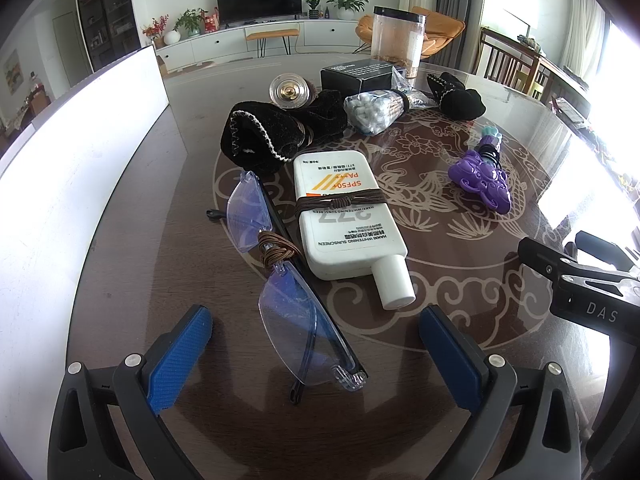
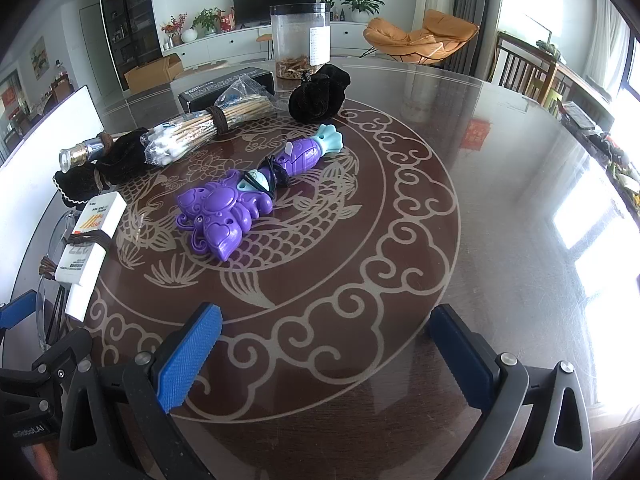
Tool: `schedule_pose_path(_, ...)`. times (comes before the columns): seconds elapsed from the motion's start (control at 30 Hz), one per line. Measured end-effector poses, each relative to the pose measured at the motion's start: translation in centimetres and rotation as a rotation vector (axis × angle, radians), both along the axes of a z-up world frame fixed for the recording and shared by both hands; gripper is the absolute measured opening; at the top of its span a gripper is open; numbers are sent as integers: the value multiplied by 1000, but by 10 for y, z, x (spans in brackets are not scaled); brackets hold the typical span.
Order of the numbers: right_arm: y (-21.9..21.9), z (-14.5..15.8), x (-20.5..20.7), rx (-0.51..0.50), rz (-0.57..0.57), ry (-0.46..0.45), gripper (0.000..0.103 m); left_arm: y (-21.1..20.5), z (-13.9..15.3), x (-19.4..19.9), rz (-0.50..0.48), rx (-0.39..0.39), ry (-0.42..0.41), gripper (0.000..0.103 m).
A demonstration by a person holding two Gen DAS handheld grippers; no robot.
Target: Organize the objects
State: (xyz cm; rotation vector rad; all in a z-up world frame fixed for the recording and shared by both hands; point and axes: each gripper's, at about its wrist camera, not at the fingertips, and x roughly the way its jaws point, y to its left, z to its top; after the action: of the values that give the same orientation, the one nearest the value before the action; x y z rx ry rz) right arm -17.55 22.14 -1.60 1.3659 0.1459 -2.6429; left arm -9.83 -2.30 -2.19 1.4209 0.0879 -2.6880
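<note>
Two claws sit low over the bench [image 2: 500, 160], both spread wide and holding nothing. Your left claw [image 1: 316, 356] has its blue pads [image 1: 180, 356] on either side of the near end of the rimless glasses [image 1: 280, 280], without touching them; a brown cord [image 1: 276, 250] is wound around the bridge of the glasses. Your right claw [image 2: 324, 356] is released over bare patterned glass, with no object between its fingers.

Just right of the glasses lies the white sunscreen bottle [image 1: 344, 216], cap toward you, with another brown cord around its middle. To its right, apart from it, the purple toy [image 2: 224, 216] lies on the fish design, joined by black bands to a purple-and-teal piece [image 2: 308, 152] pointing away from you.

Farther back on the left, a black pouch with white stitching [image 1: 260, 136] lies just beyond the bottle's far end, and a clear-capped small bottle [image 1: 290, 90] pokes out behind it. Right of that sits a bagged bundle of cotton swabs [image 2: 200, 128], tied with a dark band. A second black pouch [image 2: 318, 94] lies farther right.

A black box [image 1: 356, 74] stands behind the swabs, and a clear jar [image 2: 300, 40] with a dark lid stands at the far edge. A white board [image 1: 80, 160] stands along the left side.
</note>
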Motion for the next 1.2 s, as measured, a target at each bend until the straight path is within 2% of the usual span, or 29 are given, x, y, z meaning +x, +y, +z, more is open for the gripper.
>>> schedule_pose_path(1.2,0,0,-1,0,0,0,103,1,0,-1,1,-1,0,103)
